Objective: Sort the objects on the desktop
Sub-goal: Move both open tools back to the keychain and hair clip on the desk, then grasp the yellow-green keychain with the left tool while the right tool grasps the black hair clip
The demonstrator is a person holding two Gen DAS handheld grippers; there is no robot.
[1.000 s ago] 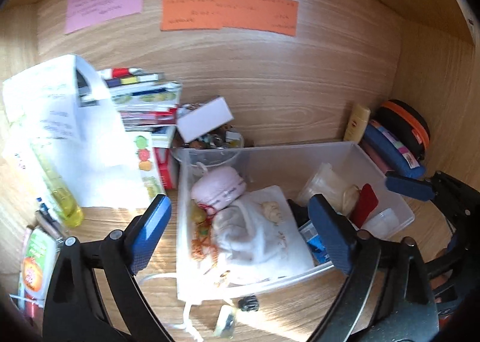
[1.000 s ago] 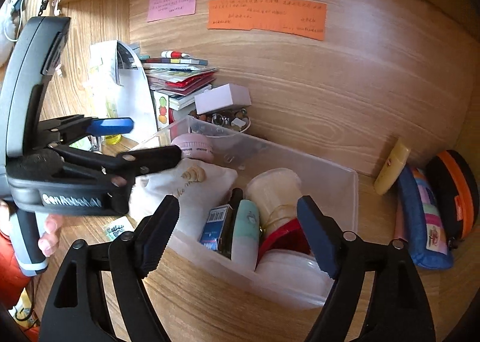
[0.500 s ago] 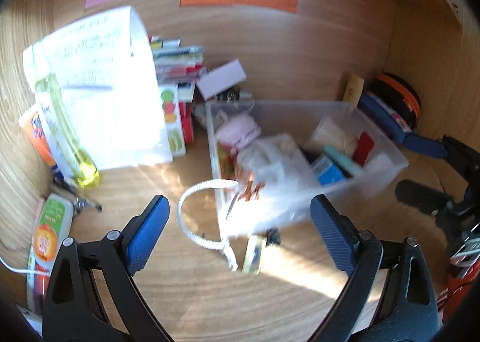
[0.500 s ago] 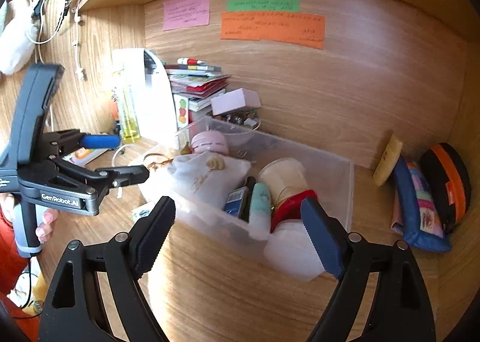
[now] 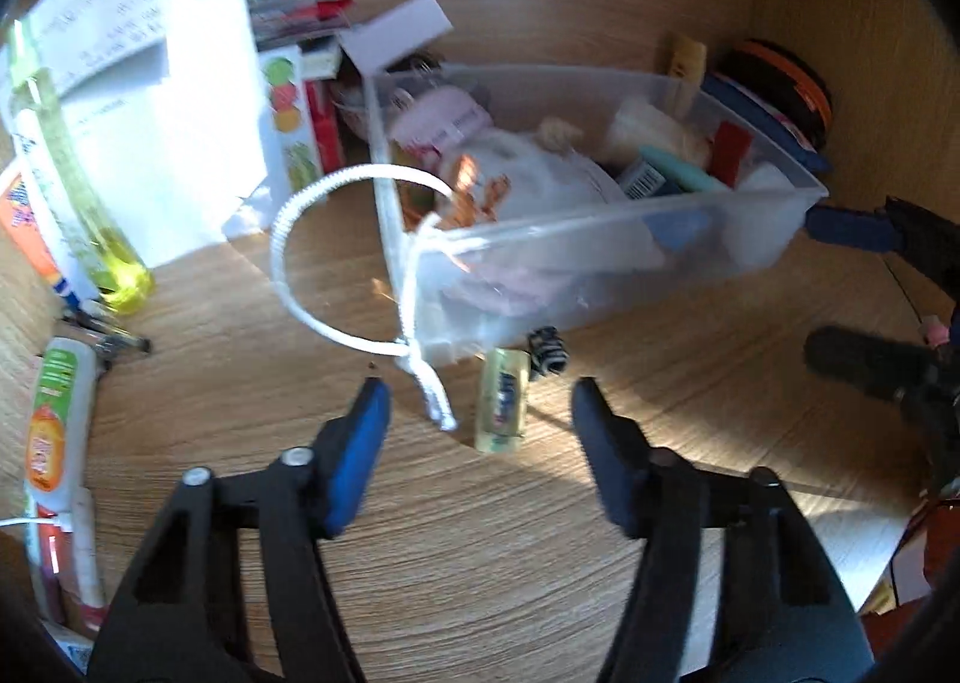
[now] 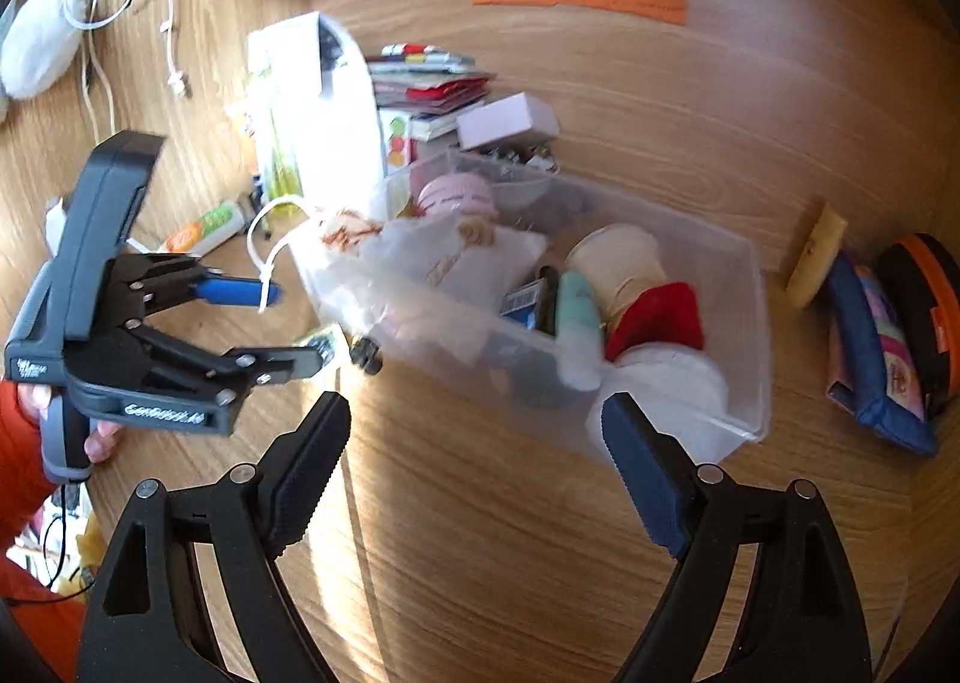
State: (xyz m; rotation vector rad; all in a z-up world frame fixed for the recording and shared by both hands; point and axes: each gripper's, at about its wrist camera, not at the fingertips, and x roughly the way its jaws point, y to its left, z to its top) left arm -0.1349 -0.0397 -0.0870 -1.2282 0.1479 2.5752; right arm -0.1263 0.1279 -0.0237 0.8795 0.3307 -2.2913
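The step in hand looks like a pick-up off the surface (image 5: 252, 395) — the left claw (image 5: 480, 413) points down at a small yellow tube (image 5: 503, 406) lying just in front of the clear bin (image 5: 600, 239), beside a small black clip (image 5: 547, 356). A white cord (image 5: 288, 239) loops out over the bin's near corner, and its frayed end lies just left of the tube, also between the blue pads. The left claw's jaws are closing, about half open now, with tube and cord end between them but neither pad pressing on anything yet. I cannot tell for certain which of the two is meant; the tube sits nearer the middle.

The next move, as I judge it, calls for lowering the pads to straddle the tube alone, keeping the cord end out of the pinch, then closing fully and lifting it into the bin. The tube is small and round and could roll or squirt sideways if pinched off-centre.

The right claw (image 6: 474, 437) hangs wide open and empty — its tips in front of the bin's long side, touching nothing. The bin is already crowded with a cloth pouch (image 6: 456, 263), a cup (image 6: 618, 257) and other small items.
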